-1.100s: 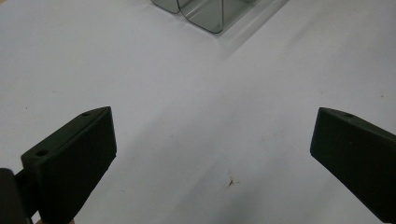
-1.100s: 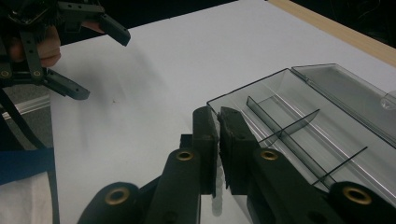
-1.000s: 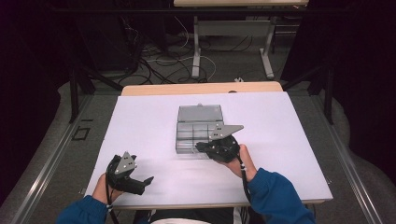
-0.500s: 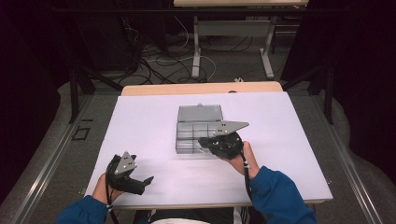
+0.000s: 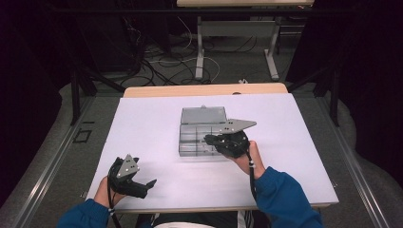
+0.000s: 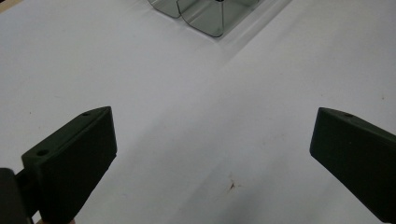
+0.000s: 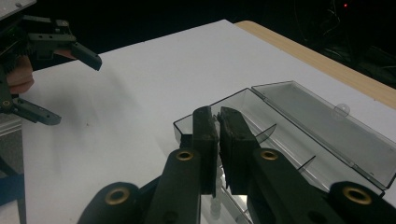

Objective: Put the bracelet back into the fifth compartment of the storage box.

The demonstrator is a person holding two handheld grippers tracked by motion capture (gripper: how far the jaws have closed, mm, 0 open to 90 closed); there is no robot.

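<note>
So the open clear box (image 5: 202, 133) sits mid-tabletop (image 5: 152, 118), right gripper (image 7: 218, 122) pressed together right over its near compartments, left gripper (image 6: 210, 154) spread wide near the front edge, well apart.

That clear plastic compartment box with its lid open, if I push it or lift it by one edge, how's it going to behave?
The box looks thin-walled and empty, so probably light; a push would likely slide it easily on the smooth white table. The walls seem rigid, though they may flex somewhat under a squeeze. Lifted by one edge, the open lid may well swing on its hinge.
</note>
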